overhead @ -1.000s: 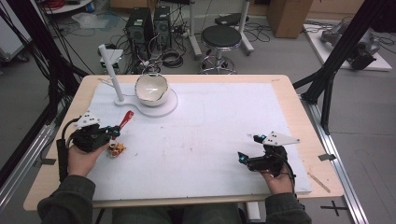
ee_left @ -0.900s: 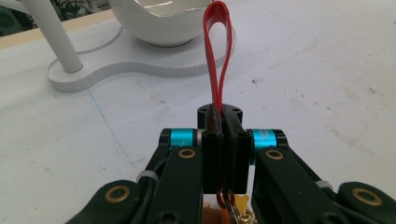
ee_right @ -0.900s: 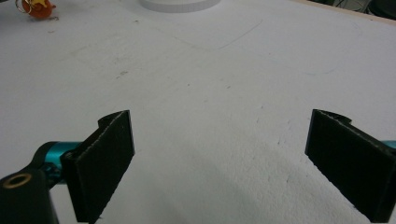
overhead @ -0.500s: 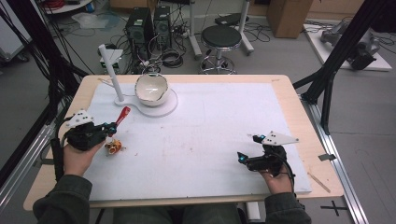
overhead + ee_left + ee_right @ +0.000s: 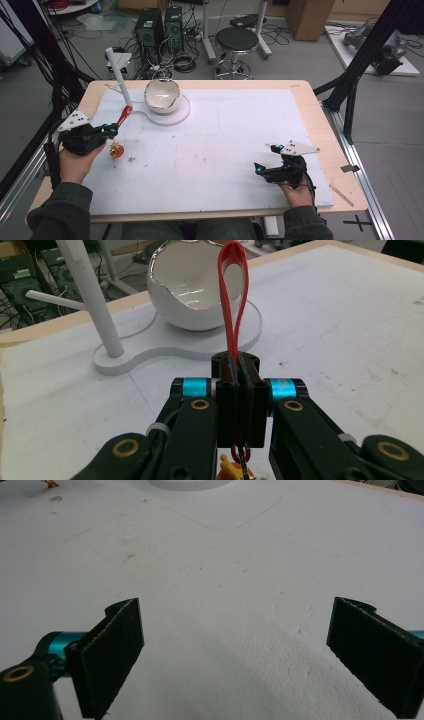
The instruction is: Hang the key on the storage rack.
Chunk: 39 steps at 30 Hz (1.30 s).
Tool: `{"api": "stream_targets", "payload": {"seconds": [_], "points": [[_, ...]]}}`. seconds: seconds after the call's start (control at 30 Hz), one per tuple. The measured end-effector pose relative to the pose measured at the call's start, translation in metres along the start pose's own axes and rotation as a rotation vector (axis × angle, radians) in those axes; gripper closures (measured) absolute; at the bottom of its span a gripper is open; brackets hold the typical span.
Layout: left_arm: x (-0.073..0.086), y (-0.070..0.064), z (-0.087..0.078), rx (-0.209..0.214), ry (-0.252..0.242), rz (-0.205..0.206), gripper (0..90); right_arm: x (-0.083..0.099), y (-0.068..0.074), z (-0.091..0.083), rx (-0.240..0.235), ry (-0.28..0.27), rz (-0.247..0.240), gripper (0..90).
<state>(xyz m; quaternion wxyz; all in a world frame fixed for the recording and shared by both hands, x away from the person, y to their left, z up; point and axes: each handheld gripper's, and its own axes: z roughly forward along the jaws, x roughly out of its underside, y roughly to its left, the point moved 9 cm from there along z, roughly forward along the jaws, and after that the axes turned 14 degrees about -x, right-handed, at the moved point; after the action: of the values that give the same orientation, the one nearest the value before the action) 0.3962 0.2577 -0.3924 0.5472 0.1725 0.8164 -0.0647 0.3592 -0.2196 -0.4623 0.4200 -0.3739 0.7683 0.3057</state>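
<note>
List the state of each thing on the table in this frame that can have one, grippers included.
left gripper: shut on the red strap
red strap: clamped low in the jaws, its loop standing up towards the bowl
charm: hangs from the strap's lower end, at the mat
right gripper: open, jaws wide apart, holding nothing, low over the mat
white bowl: upright on its white stand, nothing seen inside
white peg: leaning, nothing hung on it

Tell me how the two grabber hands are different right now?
The left gripper is shut on the red strap, while the right gripper is wide open and holds nothing. The left gripper points toward the white bowl; the right gripper faces bare white board. Both have black jaws.
</note>
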Motion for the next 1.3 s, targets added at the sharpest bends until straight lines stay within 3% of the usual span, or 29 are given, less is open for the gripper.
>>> {"api": "stream_targets", "payload": {"seconds": [0.37, 0.8, 1.3], "points": [[-0.011, 0.005, 0.001, -0.006, -0.013, 0.012, 86.6, 0.000, -0.001, 0.000, 0.002, -0.003, 0.001, 7.1], [-0.016, 0.011, 0.004, -0.016, -0.023, -0.001, 86.6, -0.001, 0.000, 0.000, 0.000, -0.008, 0.003, 7.1], [-0.033, 0.023, 0.002, -0.044, -0.049, -0.013, 86.7, -0.002, 0.000, 0.000, -0.003, -0.012, 0.004, 7.1]]}}
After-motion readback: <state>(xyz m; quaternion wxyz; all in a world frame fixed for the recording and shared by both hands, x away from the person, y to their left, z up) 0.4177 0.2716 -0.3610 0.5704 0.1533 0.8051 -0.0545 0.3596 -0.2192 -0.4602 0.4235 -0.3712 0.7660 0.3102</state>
